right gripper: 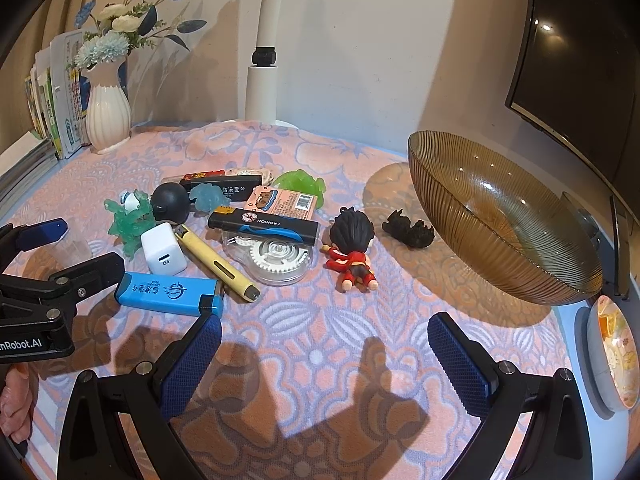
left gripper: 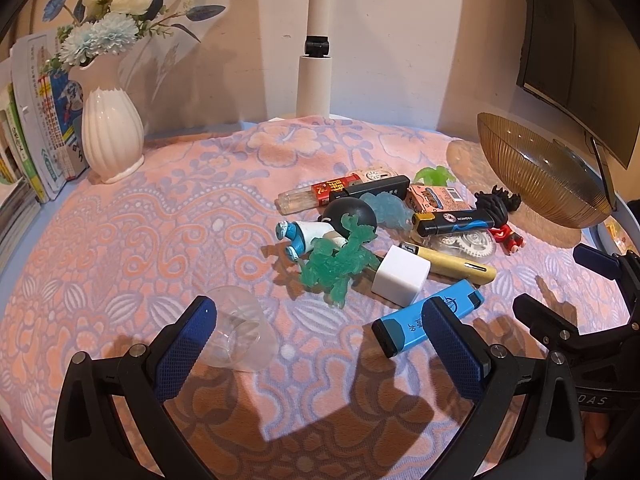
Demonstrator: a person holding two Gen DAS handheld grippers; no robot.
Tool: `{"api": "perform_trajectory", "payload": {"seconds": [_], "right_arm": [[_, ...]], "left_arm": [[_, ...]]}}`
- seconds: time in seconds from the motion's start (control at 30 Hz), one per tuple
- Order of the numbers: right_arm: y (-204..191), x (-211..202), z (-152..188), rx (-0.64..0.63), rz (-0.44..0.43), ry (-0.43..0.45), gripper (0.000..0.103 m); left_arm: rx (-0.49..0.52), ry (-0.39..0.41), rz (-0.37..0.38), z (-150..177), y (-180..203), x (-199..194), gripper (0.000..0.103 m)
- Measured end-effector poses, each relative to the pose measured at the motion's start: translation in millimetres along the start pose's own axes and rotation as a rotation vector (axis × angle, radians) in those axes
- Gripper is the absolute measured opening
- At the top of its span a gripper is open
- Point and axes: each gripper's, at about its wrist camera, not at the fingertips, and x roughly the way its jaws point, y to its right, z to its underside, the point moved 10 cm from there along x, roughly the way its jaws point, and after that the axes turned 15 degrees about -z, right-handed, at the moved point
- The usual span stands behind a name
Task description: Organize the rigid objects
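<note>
A heap of small objects (right gripper: 240,224) fills the frame's middle; the bowl (right gripper: 496,216) sits right, the vase (right gripper: 108,112) upper left.

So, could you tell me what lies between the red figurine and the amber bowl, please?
A small black figurine lies on the cloth between the red figurine and the bowl, apart from both; the right wrist view shows it best.

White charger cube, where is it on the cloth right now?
The white charger cube sits left of centre in the right wrist view, between the green translucent figure and the yellow pen, just behind the blue lighter.
</note>
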Motion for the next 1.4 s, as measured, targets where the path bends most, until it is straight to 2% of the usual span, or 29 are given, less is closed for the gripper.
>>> {"api": "perform_trajectory", "payload": {"seconds": [0.07, 0.13, 0.17, 0.2, 0.23, 0.27, 0.3, 0.37, 0.4, 0.53, 0.6, 0.67, 0.73, 0.83, 0.9, 0.97, 1.13, 1.23, 1.33, 1.37, 1.4], "right_arm": [[1.3, 2.7, 1.5, 0.011, -0.006, -0.016, 0.103], [4.2, 0.7, 1.8, 0.035, -0.029, -0.010, 0.102], [4.1, -1.3, 1.2, 0.042, -0.041, 0.000, 0.099], [3.8, -4.3, 0.2, 0.051, -0.064, 0.011, 0.091], [2.1, -4.8, -0.2, 0.059, -0.093, 0.006, 0.086], [-1.0, -3.3, -0.6, 0.067, -0.123, -0.008, 0.074], [-6.5, 0.4, 0.6, 0.086, -0.184, -0.039, 0.060], [-15.9, 7.2, -0.5, 0.119, -0.271, -0.084, 0.051], [-20.3, 11.3, -3.0, 0.131, -0.304, -0.101, 0.050], [-34.9, 25.0, -11.9, 0.092, -0.346, -0.126, 0.049], [-38.3, 34.9, -10.7, 0.097, -0.363, -0.150, 0.037], [-42.3, 43.2, -11.6, 0.103, -0.384, -0.150, 0.035], [-47.3, 48.4, -15.4, 0.104, -0.408, -0.145, 0.032], [-53.5, 54.3, -19.6, 0.070, -0.382, -0.145, 0.026], [-59.5, 49.0, -18.2, 0.041, -0.391, -0.137, 0.018], [-61.1, 44.3, -15.4, 0.033, -0.397, -0.130, 0.015], [-47.1, 19.3, -3.9, 0.048, -0.360, -0.088, 0.014], [-26.3, 5.1, 19.0, 0.111, -0.341, -0.118, 0.014], [-18.1, -5.1, 33.5, 0.172, -0.389, -0.142, 0.014], [-18.1, -10.5, 36.7, 0.197, -0.427, -0.142, 0.014], [-19.8, -14.7, 37.8, 0.212, -0.454, -0.138, 0.014]], "left_arm": [[-0.012, -0.019, 0.020, 0.3, -2.4, 0.9, 0.102], [-0.042, -0.049, 0.074, 0.2, -5.4, 0.5, 0.102], [-0.060, -0.057, 0.099, -0.5, -8.0, -0.8, 0.102], [-0.082, -0.063, 0.125, -2.3, -12.7, -2.7, 0.100], [-0.091, -0.066, 0.140, -3.3, -14.8, -4.5, 0.093], [-0.091, -0.071, 0.155, -4.8, -16.4, -6.2, 0.083], [-0.084, -0.074, 0.162, -5.7, -16.4, -6.8, 0.079], [-0.055, -0.100, 0.171, -9.1, -15.3, -1.9, 0.078], [-0.048, -0.117, 0.175, -10.0, -13.8, 2.6, 0.078], [-0.047, -0.130, 0.206, -17.9, -6.5, 13.3, 0.078], [-0.052, -0.133, 0.227, -23.3, -0.6, 17.3, 0.078], [-0.046, -0.136, 0.235, -28.2, 5.3, 22.9, 0.078], [-0.026, -0.121, 0.210, -31.3, 7.7, 26.1, 0.078], [-0.024, -0.115, 0.209, -30.1, 8.9, 23.5, 0.078], [-0.040, -0.124, 0.236, -26.8, 8.0, 19.3, 0.078], [-0.060, -0.135, 0.253, -21.6, 6.0, 16.4, 0.078], [-0.059, -0.155, 0.247, -11.0, 1.7, 17.3, 0.078], [-0.052, -0.168, 0.238, -9.0, 3.8, 23.1, 0.078], [-0.058, -0.175, 0.215, -11.1, 5.8, 32.5, 0.078], [-0.064, -0.170, 0.220, -14.0, 6.8, 33.1, 0.069], [-0.069, -0.166, 0.225, -16.4, 7.5, 33.4, 0.065]]}}
